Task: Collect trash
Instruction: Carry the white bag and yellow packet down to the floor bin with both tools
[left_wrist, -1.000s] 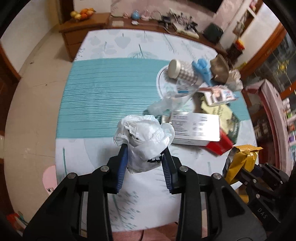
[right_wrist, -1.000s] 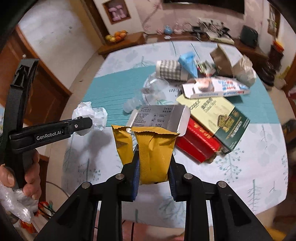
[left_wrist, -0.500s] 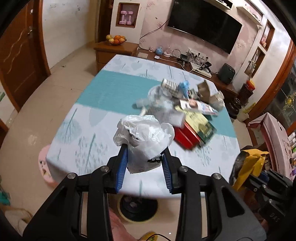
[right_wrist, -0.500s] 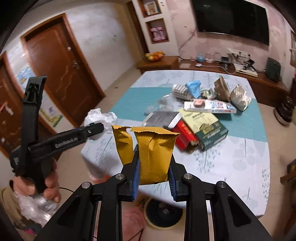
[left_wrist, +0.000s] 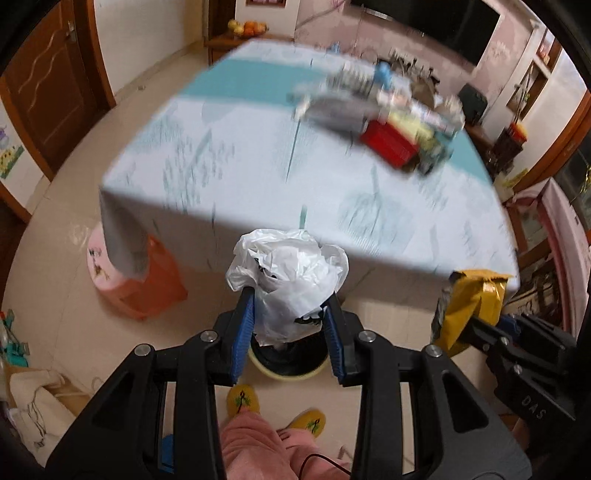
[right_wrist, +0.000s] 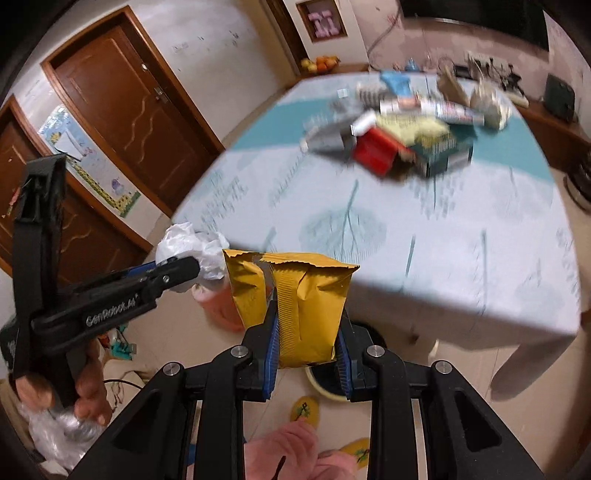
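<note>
My left gripper (left_wrist: 288, 317) is shut on a crumpled white plastic bag (left_wrist: 290, 280), held off the table's near edge above the floor. It also shows in the right wrist view (right_wrist: 192, 251). My right gripper (right_wrist: 304, 332) is shut on a yellow foil packet (right_wrist: 295, 295), also off the table; the packet shows at the right of the left wrist view (left_wrist: 472, 299). More trash lies piled on the far part of the table (left_wrist: 258, 166): a red box (left_wrist: 389, 142), a grey box and other blurred wrappers.
An orange-pink stool (left_wrist: 144, 280) stands on the floor under the table's left corner. A round table base (left_wrist: 288, 365) and my yellow slippers (left_wrist: 242, 400) are below. Brown doors (right_wrist: 129, 103) are at the left. Bags lie on the floor at lower left (left_wrist: 33, 398).
Both grippers have drawn back and down from over the table to beyond its near edge, each still holding its item. The view is blurred with motion.
</note>
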